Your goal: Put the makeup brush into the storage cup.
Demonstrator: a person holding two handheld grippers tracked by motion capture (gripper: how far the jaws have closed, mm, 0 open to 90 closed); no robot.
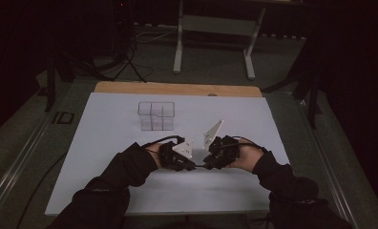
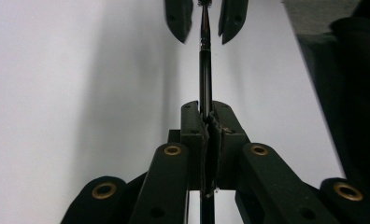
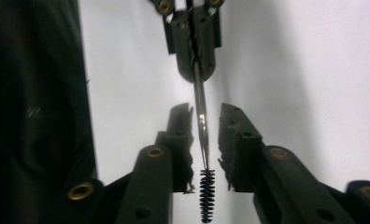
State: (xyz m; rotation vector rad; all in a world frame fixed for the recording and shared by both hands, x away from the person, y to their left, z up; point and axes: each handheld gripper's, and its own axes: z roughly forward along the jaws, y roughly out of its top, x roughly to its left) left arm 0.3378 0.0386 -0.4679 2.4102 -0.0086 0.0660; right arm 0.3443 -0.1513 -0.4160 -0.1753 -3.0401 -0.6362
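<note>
High view, clear box (image 1: 156,116) beyond, left gripper (image 1: 193,165) clamping brush (image 3: 201,121), right gripper (image 3: 205,122) parted.

Clear organizer (image 1: 156,116) stands well beyond both tools.

The high view looks forward and down from above the person's side of the desk (image 1: 106,143), far enough back to take in the whole white top and the floor beyond. The left gripper view rides on the left hand-held gripper (image 2: 206,122), close above the desk, looking along its jaws at the right hand-held gripper (image 3: 205,126). The right gripper view faces the opposite way, just as near. Both gripper views share the thin brush (image 3: 201,109) between them.
</note>
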